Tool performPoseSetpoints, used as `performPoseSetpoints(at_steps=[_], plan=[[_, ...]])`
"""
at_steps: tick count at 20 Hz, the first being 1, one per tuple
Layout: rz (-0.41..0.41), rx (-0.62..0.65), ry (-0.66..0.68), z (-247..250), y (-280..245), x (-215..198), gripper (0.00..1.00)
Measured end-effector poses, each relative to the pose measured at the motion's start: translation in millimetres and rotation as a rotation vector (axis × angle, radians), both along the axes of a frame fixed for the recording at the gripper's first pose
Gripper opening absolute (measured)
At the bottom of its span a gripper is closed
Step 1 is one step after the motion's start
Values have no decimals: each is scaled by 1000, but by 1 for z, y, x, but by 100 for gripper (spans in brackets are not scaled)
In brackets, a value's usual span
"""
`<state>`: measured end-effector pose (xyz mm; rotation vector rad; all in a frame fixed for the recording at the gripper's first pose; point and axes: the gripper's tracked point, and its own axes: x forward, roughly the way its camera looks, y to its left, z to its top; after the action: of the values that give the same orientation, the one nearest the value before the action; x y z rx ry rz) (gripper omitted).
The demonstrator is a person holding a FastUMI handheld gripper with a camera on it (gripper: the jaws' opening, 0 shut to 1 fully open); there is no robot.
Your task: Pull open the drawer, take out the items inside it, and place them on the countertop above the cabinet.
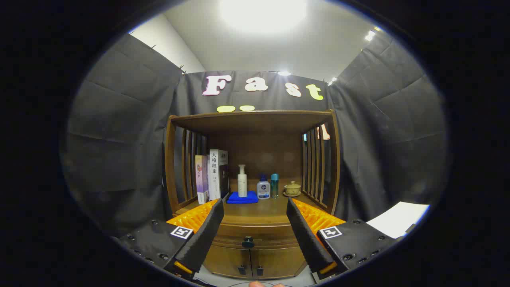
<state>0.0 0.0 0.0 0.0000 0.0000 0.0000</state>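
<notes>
The gripper (pixel 255 207) is spread wide and holds nothing, facing a wooden cabinet (pixel 332 159). On the bench (pixel 259 213) above the drawer, from the left: two upright books (pixel 211 177) against the slatted side, a white pump bottle (pixel 242 181) standing on a folded blue cloth (pixel 242 197), a small white bottle (pixel 263 188), a teal bottle (pixel 274 185), and a lidded cup (pixel 292 188) on a saucer. The drawer (pixel 255 235) sits closed between the fingers, its dark knob (pixel 248 241) centred above two small doors (pixel 251 263).

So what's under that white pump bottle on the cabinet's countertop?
The white pump bottle stands on a folded blue cloth on the wooden countertop. The open tongs are short of it.
</notes>
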Motion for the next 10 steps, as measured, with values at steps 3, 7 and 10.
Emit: performPoseSetpoints(at_steps=[3,7,10], plan=[[3,-5,-3,0,1,1,99],[9,-15,1,-1,1,0,99],[9,-22,6,-2,2,0,99]])
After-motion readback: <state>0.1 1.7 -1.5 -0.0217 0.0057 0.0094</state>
